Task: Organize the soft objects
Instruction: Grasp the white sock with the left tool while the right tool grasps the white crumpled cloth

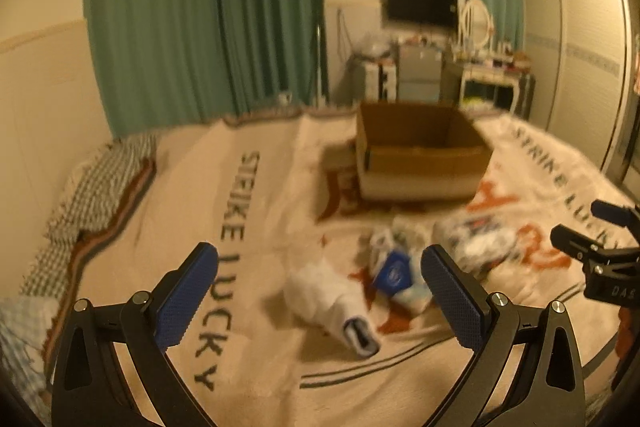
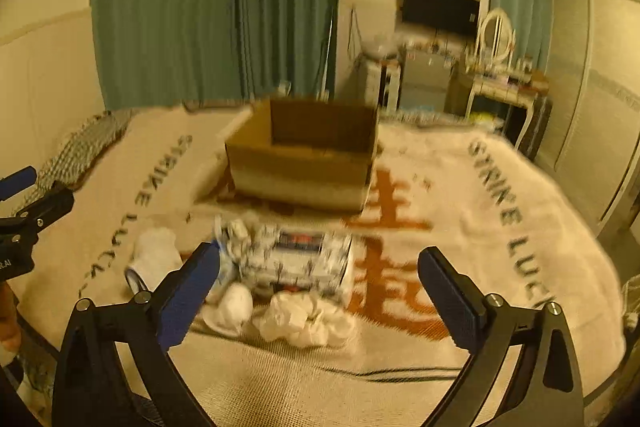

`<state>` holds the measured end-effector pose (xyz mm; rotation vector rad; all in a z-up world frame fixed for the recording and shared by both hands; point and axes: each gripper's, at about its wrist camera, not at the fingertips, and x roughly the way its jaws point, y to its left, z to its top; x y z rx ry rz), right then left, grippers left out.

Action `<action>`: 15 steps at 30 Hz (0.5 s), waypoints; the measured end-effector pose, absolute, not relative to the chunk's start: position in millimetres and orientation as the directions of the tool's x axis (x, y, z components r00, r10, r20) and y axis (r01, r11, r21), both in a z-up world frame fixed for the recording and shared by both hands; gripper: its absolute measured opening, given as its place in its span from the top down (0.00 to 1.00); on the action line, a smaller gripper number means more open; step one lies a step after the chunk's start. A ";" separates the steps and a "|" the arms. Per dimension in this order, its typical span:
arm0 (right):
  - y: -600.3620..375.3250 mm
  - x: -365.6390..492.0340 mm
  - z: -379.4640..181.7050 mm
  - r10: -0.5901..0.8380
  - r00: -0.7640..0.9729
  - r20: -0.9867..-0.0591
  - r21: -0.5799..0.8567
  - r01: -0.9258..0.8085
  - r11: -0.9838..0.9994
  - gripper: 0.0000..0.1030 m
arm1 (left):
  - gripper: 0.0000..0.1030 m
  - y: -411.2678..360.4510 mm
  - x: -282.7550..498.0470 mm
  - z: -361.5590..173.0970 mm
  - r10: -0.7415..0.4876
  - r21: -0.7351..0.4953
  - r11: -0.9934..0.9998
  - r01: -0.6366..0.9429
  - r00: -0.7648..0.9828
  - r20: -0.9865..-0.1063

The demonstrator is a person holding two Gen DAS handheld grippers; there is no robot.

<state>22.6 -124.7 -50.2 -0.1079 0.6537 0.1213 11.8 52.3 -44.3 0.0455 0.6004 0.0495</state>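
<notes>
1. Your left tongs are spread wide and hold nothing; they hang above the bed's cream blanket, which is lettered "STRIKE LUCKY" in dark type.
2. Your right tongs are likewise spread wide and empty, poised over the heap of soft objects.
3. A rolled white sock lies between your left fingers in view; its blue-edged cuff points toward you. In the right view the same sock sits left of the heap.
4. A blue-and-white packet rests just beside the sock, touching crumpled white pieces; motion blur hides its details.
5. A patterned white-and-blue bundle occupies the middle of the heap, with red and dark markings on top.
6. A crumpled white cloth lies on the near side of the bundle, touching it; a small rounded white piece sits to its left.
7. An open cardboard box stands on the blanket beyond the heap, apart from it; its interior is too dim to read.
8. Green curtains hang behind the bed.
</notes>
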 end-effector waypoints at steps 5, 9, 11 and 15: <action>-119.2 51.6 -102.8 0.066 0.691 -0.720 -0.079 -0.176 0.981 0.12 | 0.00 50.7 34.0 -84.9 0.048 0.057 0.998 -0.015 0.765 -0.642; -125.6 70.4 -138.3 0.065 0.619 -0.782 -0.055 -0.173 0.983 0.23 | 0.00 51.9 52.2 -107.9 0.045 0.047 0.999 -0.018 0.723 -0.690; -127.8 78.1 -150.3 0.067 0.590 -0.805 -0.045 -0.173 0.984 0.27 | 0.00 50.6 59.8 -117.2 0.044 0.047 0.999 -0.015 0.703 -0.710; -128.5 82.4 -163.1 0.114 0.556 -0.823 -0.008 -0.213 0.977 0.40 | 0.00 48.6 74.6 -134.9 0.022 0.044 0.999 0.016 0.663 -0.749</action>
